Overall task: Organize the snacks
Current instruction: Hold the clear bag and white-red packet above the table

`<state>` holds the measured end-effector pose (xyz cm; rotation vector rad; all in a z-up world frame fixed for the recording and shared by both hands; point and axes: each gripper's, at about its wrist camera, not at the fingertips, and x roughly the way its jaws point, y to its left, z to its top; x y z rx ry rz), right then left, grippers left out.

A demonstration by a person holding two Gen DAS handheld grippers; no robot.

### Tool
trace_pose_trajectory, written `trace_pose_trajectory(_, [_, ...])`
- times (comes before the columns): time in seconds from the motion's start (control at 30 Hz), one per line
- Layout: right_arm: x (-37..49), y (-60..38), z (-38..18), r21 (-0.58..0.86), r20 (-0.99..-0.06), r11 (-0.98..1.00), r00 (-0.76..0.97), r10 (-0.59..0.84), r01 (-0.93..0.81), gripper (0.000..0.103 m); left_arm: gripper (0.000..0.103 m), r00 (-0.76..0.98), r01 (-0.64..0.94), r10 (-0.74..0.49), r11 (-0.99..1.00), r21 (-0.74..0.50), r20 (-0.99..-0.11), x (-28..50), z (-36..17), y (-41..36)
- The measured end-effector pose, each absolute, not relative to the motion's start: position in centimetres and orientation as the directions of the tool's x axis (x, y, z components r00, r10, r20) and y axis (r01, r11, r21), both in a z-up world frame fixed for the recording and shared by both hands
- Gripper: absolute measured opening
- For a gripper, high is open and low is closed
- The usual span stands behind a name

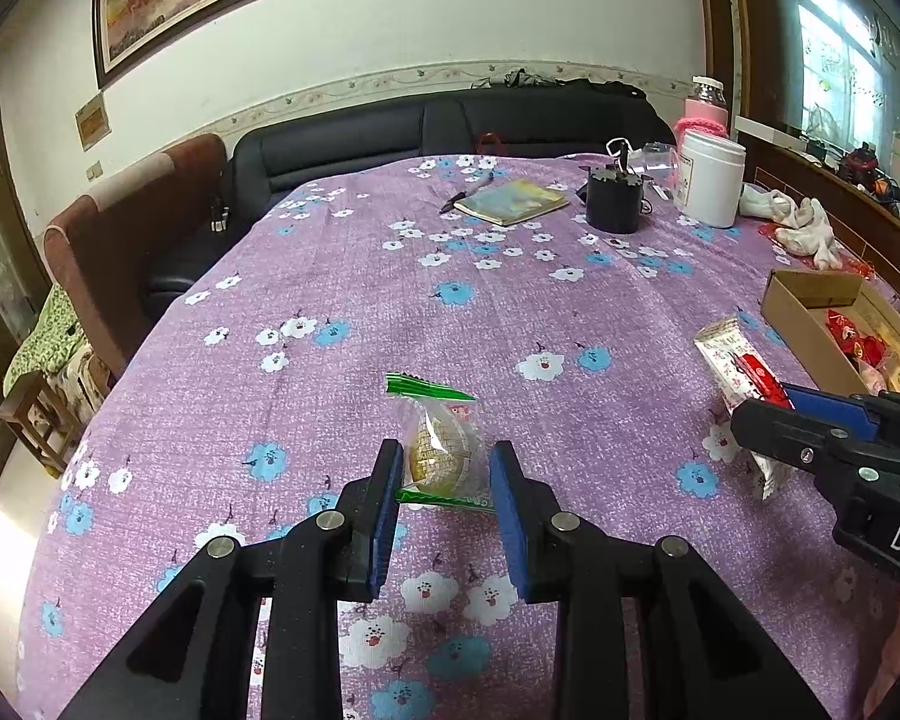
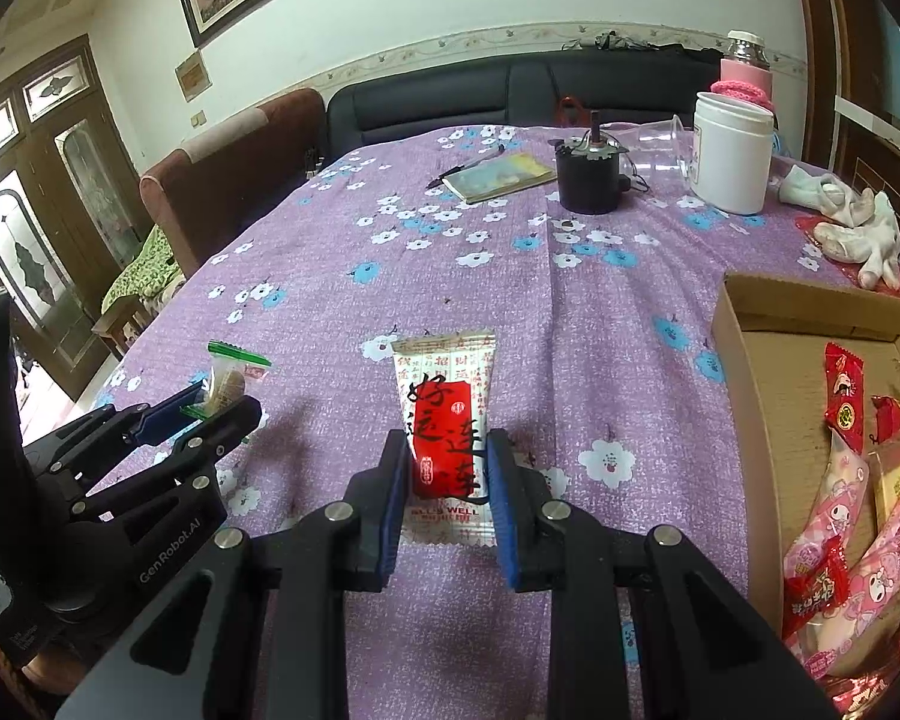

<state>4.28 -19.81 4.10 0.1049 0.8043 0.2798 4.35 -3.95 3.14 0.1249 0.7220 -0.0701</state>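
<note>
A clear snack packet with green ends [image 1: 443, 432] stands between the blue pads of my left gripper [image 1: 446, 457], which is shut on it just above the purple flowered tablecloth [image 1: 390, 312]. From the right wrist view the same packet [image 2: 229, 373] shows in the left gripper [image 2: 225, 399]. My right gripper [image 2: 447, 445] is shut on a white packet with a red label [image 2: 444, 384], held upright. That packet [image 1: 727, 354] and the right gripper [image 1: 763, 408] appear at the right of the left wrist view. A cardboard box [image 2: 750, 372] at the right holds several red and pink wrapped snacks.
At the far end of the table are a white jar [image 2: 731, 159], a black cylinder [image 2: 589, 180], a notebook [image 2: 501, 175] with a pen [image 2: 462, 169], and white gloves [image 2: 858, 228]. A dark sofa [image 2: 450, 96] and a brown chair [image 2: 222, 162] border the table.
</note>
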Motion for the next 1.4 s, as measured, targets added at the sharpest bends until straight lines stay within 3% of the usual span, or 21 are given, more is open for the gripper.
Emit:
trace_pose_trajectory(0.8, [3.8,-19.8,4.9,0.209,-0.678,0.955,0.673,0.297,-0.212,0.024,0.031,0.814,0.046,0.063,0.984,0.171,-0.577,3.7,4.4,-3.9])
trace_pose_trajectory(1.4, [4.1,-21.1,5.0,0.247,-0.673,0.953,0.677,0.299,-0.175,0.024,0.031,0.785,0.124,-0.046,0.989,0.085,-0.617,3.7,4.4,-4.1])
